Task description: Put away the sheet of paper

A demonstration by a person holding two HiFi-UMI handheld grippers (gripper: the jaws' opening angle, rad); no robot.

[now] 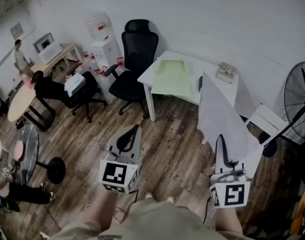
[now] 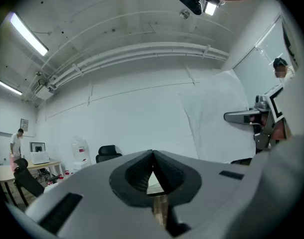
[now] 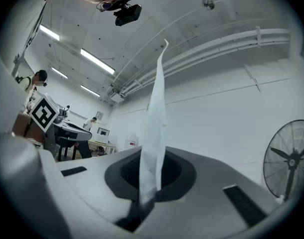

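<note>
The white sheet of paper [image 1: 223, 115] stands upright over the wooden floor, and my right gripper [image 1: 220, 138] is shut on its lower edge. In the right gripper view the sheet of paper [image 3: 155, 123] rises edge-on from between the jaws of my right gripper [image 3: 151, 156]. My left gripper [image 1: 136, 128] hangs to the left, apart from the sheet, shut with nothing in it. From the left gripper view, the left gripper [image 2: 153, 154] has its tips meeting, and the paper [image 2: 217, 118] shows at the right. A white table [image 1: 212, 81] ahead bears a pale green folder [image 1: 175, 76].
A black office chair [image 1: 137, 59] stands left of the table. A large floor fan [image 1: 302, 101] is at the right, with a white stool [image 1: 267, 120] beside it. People sit at desks [image 1: 22, 101] far left. Small items [image 1: 226, 72] lie on the table's far corner.
</note>
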